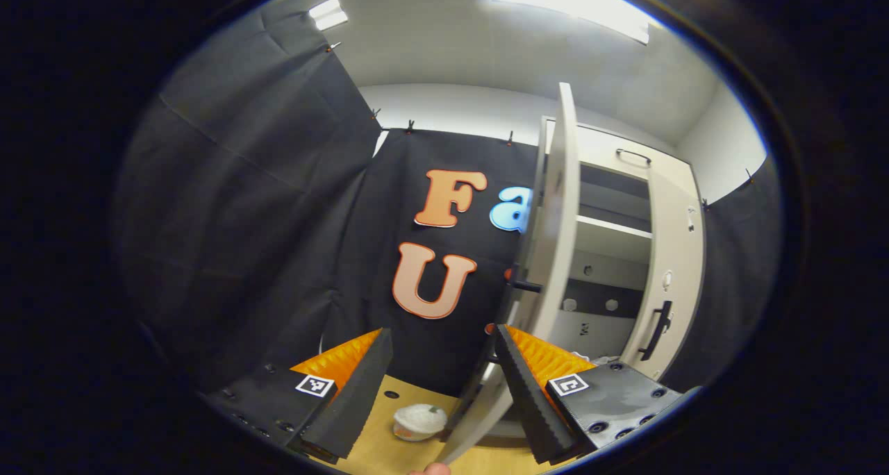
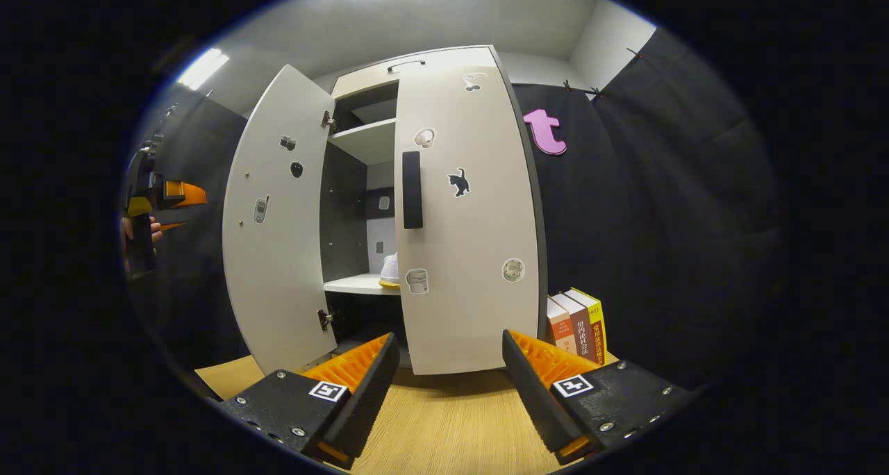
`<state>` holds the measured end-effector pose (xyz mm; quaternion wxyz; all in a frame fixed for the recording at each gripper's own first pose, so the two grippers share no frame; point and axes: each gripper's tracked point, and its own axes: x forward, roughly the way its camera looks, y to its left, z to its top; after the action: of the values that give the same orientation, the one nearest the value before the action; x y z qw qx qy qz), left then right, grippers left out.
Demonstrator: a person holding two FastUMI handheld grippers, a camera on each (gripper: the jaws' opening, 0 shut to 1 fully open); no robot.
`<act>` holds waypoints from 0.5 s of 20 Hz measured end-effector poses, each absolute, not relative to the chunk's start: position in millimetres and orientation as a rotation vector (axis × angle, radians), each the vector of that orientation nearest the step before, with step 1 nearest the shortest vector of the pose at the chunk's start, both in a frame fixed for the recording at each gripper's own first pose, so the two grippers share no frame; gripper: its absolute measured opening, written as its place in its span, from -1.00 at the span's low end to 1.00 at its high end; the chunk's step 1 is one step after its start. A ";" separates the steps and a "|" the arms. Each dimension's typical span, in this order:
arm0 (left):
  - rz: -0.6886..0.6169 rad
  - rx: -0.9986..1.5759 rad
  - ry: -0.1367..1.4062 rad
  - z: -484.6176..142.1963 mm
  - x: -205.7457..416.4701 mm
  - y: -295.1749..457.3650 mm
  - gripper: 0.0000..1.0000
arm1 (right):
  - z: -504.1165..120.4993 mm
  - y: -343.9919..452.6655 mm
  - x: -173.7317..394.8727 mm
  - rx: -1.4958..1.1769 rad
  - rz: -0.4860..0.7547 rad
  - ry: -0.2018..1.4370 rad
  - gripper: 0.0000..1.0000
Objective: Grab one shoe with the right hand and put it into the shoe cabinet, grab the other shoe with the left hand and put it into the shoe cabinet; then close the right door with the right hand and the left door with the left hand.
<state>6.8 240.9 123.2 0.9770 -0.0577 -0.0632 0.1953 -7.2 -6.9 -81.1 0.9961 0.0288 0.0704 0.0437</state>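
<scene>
Left door (image 2: 278,218) swung wide, right door (image 2: 465,204) nearly shut; narrow gap between; books (image 2: 576,322) beside cabinet

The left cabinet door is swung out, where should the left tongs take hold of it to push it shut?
Probably the free vertical edge of the left door, which stands edge-on just ahead of the open left tongs. Its black handle sticks out on the outer face; pushing from that side, toward the cabinet, should swing it shut.
</scene>
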 end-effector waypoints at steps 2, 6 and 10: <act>0.413 -0.094 -0.096 117.9 26.9 265.4 0.86 | -78.8 -12.0 -8.7 0.055 0.076 0.139 0.84; 0.408 -0.072 -0.067 106.2 68.0 279.0 0.93 | -80.4 -23.4 -10.2 0.055 0.042 0.145 0.84; 0.355 -0.058 -0.027 93.0 89.7 263.0 0.89 | -82.4 -32.1 -10.8 0.060 0.018 0.156 0.84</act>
<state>89.7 263.0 93.0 0.9838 -0.0286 -0.0135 0.1766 -10.8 -32.1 -82.4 0.9964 0.0301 0.0782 0.0089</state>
